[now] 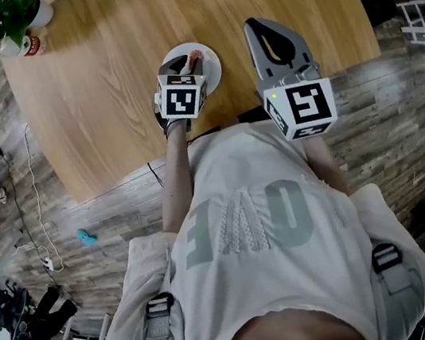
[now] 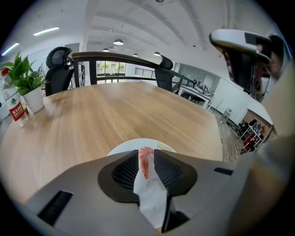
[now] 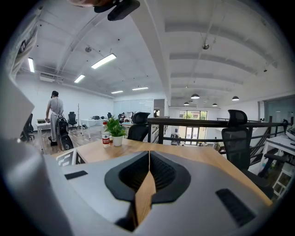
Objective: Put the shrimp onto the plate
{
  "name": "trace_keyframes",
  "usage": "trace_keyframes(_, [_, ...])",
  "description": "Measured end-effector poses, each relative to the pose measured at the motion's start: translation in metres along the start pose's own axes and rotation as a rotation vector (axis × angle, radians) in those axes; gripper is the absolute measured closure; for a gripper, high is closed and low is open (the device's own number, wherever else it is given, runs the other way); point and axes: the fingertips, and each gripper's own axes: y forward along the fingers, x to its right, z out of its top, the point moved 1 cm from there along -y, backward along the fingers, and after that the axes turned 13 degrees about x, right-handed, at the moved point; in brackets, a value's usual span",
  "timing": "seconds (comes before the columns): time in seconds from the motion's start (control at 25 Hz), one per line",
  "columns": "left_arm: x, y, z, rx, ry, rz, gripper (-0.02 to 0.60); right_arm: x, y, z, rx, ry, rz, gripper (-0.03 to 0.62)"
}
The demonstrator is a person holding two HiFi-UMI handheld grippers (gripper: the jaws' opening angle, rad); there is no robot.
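Observation:
An orange-and-white shrimp (image 2: 145, 162) is pinched between the jaws of my left gripper (image 2: 146, 161), which is shut on it. The same shrimp (image 1: 195, 63) shows in the head view at the tip of the left gripper (image 1: 190, 67), held over the white plate (image 1: 211, 75) near the table's front edge. The plate (image 2: 126, 145) peeks out just past the jaws in the left gripper view. To the right of the plate, my right gripper (image 1: 265, 33) hovers above the wood with its jaws closed and nothing between them; its tips (image 3: 148, 154) meet.
The round wooden table (image 1: 107, 70) carries a potted plant (image 1: 8, 20) and a small bottle (image 1: 30, 45) at its far left. Cables (image 1: 34, 211) lie on the floor to the left. Office chairs (image 2: 58, 69) stand beyond the table's far edge.

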Motion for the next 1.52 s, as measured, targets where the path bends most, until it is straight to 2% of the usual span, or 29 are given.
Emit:
trace_keyframes(0.24, [-0.001, -0.007, 0.011, 0.038, -0.014, 0.021, 0.486, -0.004, 0.002, 0.0, 0.001, -0.001, 0.016, 0.572])
trace_keyframes(0.36, [-0.004, -0.018, 0.036, 0.126, -0.019, 0.044, 0.488, -0.008, 0.006, 0.003, 0.011, -0.006, 0.038, 0.572])
trace_keyframes(0.48, [-0.008, -0.035, 0.081, 0.289, -0.022, 0.058, 0.498, -0.012, 0.014, 0.012, 0.037, -0.016, 0.062, 0.573])
trace_keyframes(0.6, [-0.011, -0.064, 0.133, 0.493, -0.008, 0.075, 0.545, -0.018, 0.024, 0.027, 0.082, -0.026, 0.088, 0.573])
trace_keyframes(0.76, [-0.008, -0.114, 0.195, 0.72, 0.048, 0.076, 0.566, -0.028, 0.037, 0.051, 0.154, -0.03, 0.137, 0.572])
trace_keyframes(0.88, [-0.007, -0.153, 0.231, 0.867, 0.108, 0.107, 0.571, -0.037, 0.043, 0.066, 0.2, -0.023, 0.181, 0.573])
trace_keyframes(1.04, [-0.006, -0.18, 0.25, 0.953, 0.16, 0.152, 0.572, -0.044, 0.045, 0.079, 0.213, -0.034, 0.174, 0.574])
trace_keyframes(1.16, [-0.004, -0.189, 0.252, 0.977, 0.174, 0.18, 0.572, -0.047, 0.045, 0.085, 0.223, -0.037, 0.175, 0.574])
trace_keyframes(1.4, [0.0, -0.209, 0.26, 1.062, 0.185, 0.177, 0.572, -0.048, 0.045, 0.083, 0.214, -0.033, 0.182, 0.574])
trace_keyframes(1.52, [0.001, -0.21, 0.262, 1.063, 0.191, 0.176, 0.572, -0.046, 0.044, 0.082, 0.213, -0.034, 0.183, 0.575])
